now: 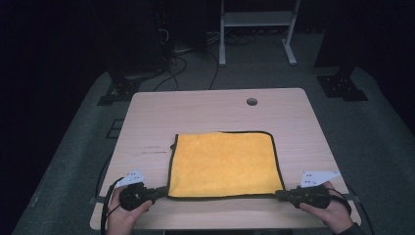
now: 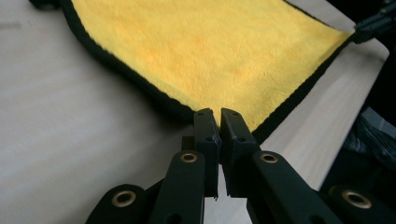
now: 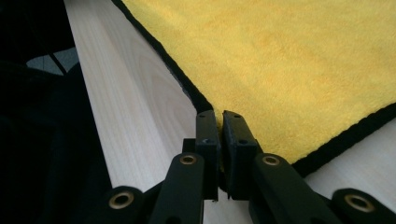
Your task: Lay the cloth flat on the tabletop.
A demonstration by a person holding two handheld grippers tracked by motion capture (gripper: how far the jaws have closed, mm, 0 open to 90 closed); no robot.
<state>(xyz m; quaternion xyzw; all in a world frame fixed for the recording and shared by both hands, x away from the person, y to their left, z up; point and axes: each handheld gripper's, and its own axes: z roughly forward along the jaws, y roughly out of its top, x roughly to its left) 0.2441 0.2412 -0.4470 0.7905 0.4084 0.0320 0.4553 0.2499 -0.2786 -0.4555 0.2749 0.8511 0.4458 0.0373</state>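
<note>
The yellow cloth [image 1: 222, 164] is lying flat on the table [image 1: 147, 122], with the left gripper [image 1: 164, 190] and right gripper [image 1: 278, 194] each clamping 1 near corner. Uneven pulling is risking a corner slipping free or the cloth skewing.

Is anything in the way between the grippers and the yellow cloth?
No. Each hand-held gripper, left and right, is already shut on a near corner of the yellow cloth, which lies flat on the table.
</note>
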